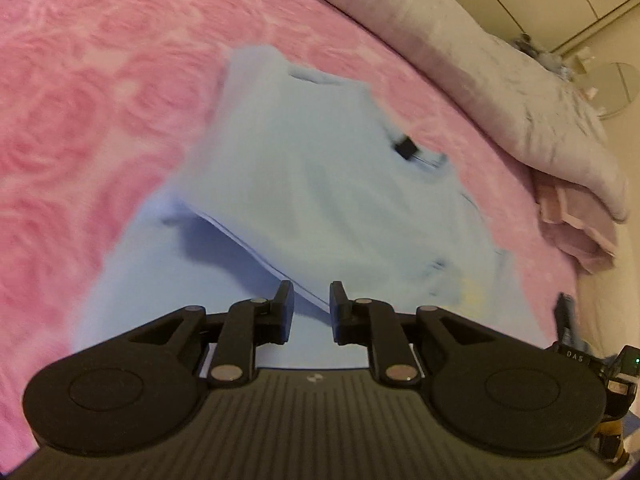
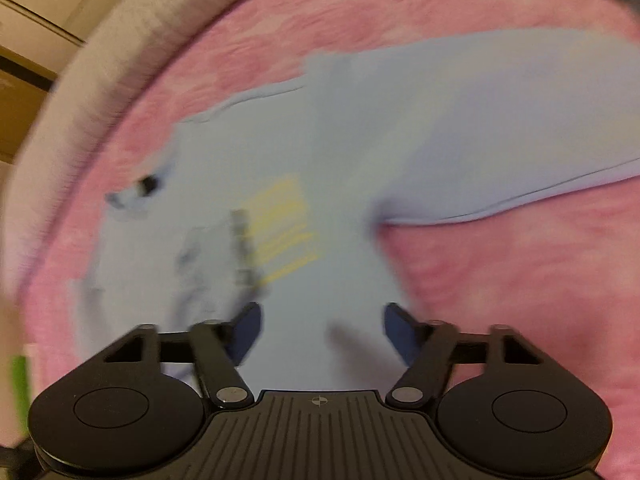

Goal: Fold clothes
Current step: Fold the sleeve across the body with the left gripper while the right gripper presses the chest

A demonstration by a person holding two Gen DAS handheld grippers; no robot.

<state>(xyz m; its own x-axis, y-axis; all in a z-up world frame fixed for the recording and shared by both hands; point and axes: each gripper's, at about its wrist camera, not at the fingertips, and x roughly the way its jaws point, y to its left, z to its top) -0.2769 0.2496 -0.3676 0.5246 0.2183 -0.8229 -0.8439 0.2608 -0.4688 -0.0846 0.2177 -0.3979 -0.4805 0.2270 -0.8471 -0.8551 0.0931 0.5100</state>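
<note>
White letters "DAS" on a black device

Whole scene sits on a bed with a fuzzy pink blanket in a swirly rose pattern. Along the far edge there's a rumpled grey duvet bunched up, with a paler pink layer poking out underneath at the end. Behind that, cream wardrobe doors with thin dark seams, plus a round white thing near them (could be a fan, too blurry to tell). Light's warm, yellowish and indoor. The right wrist view is badly smeared.
</note>
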